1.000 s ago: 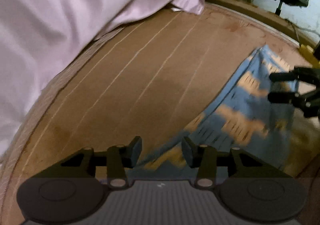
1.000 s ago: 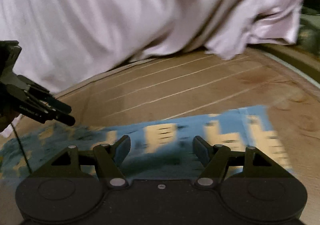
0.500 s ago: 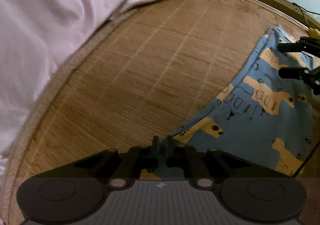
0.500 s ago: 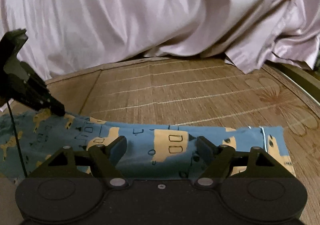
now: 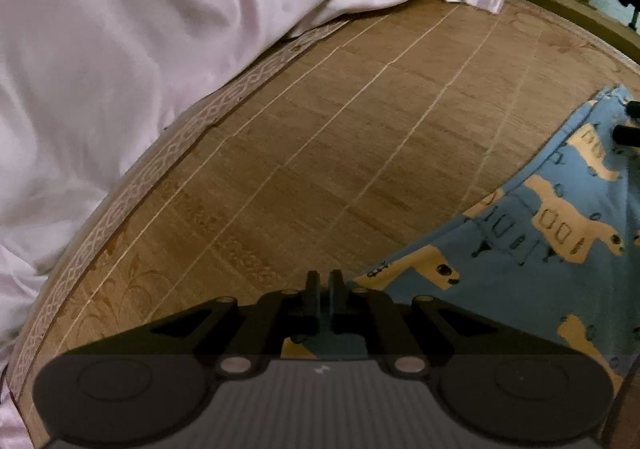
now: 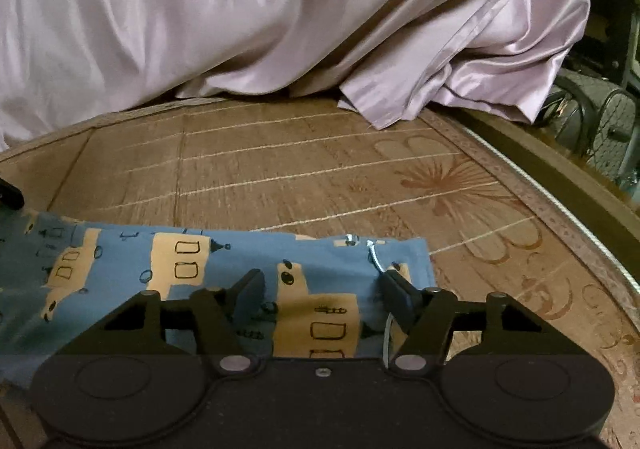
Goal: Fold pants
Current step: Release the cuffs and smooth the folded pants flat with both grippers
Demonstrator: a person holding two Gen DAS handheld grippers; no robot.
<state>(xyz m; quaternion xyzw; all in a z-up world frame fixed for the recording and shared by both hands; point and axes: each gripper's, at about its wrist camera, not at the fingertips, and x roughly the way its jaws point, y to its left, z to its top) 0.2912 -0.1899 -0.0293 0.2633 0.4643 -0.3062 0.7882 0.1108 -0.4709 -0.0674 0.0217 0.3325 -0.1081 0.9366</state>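
Pants (image 6: 224,273) lie flat on the bamboo mat (image 5: 340,153), long axis left–right between the tongs: left tongs (image 5: 325,291) clamped on one end, right tongs (image 6: 324,289) apart over the drawstring end, nearer it.

The left gripper (image 5: 324,285) is squeezed tight, pinching blue cloth, pointing to 12 o'clock. The right gripper (image 6: 324,289) has its fingers spread wide apart, low down.

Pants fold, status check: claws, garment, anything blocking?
Left claw shut on pants edge. Right claw open, low over the drawstring end. Pants flat on bamboo mat. Pink bedding heaped beyond, clear of pants.
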